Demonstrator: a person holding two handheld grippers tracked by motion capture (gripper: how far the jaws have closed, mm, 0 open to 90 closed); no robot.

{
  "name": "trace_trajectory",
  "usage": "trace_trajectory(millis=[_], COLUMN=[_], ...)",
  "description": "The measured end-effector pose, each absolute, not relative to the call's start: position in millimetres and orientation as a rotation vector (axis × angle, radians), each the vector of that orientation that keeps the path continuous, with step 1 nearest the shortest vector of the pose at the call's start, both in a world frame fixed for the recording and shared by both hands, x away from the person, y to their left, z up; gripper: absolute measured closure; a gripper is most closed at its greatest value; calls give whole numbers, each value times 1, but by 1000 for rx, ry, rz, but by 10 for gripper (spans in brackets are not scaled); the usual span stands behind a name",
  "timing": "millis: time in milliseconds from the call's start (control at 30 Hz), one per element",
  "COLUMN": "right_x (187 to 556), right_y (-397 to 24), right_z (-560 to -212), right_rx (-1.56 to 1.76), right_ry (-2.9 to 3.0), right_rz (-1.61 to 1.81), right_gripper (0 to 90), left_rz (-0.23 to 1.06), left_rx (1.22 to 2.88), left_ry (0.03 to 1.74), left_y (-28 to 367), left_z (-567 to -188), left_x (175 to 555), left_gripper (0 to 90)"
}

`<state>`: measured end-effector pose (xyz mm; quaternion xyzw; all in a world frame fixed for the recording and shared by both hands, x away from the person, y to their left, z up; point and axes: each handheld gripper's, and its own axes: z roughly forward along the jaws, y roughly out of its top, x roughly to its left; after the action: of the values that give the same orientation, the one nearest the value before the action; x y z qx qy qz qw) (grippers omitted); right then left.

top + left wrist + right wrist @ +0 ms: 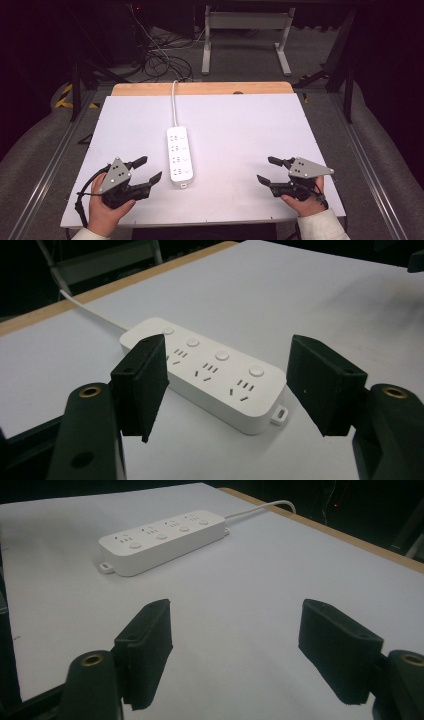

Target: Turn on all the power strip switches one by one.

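White power strip (pixel 180 156), black tools (pixel 147 169)

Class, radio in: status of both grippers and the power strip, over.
Left gripper open, nothing held, beside the power strip. Right gripper open, nothing held, farther off. Strip flat on the white table, untouched. Nothing in the way.

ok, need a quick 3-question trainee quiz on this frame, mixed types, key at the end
1. True or false: the left gripper is clamped on the power strip.
2. How many round buttons show on the power strip in the left gripper view?
3. Multiple choice: the power strip's cable runs A) toward the person, B) toward the table's far edge, C) under the right gripper.

Key:
1. False. The jaws stand apart with nothing between them, and the strip lies apart from them on the table.
2. Four.
3. B.
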<state>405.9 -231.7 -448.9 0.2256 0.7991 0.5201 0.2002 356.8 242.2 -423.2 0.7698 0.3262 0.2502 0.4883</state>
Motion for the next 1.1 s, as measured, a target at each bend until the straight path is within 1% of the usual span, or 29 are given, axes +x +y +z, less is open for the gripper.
trace_trajectory(millis=[267,500,967,1100], right_x=[406,406,406,406], right_y=[-231,-231,-231,-231], right_z=[-449,-449,-450,-450], right_rx=[626,624,619,617], right_ry=[2237,2240,2242,2246], right_rz=[1454,1456,1455,1451], right_gripper=[302,302,302,302], left_rz=[632,619,574,581], left_rx=[1866,1877,1918,1918], left_ry=[783,765,751,754], left_y=[234,224,205,204], left_z=[-417,-413,-411,-411], left_x=[364,374,391,393], left_gripper=[361,380,389,405])
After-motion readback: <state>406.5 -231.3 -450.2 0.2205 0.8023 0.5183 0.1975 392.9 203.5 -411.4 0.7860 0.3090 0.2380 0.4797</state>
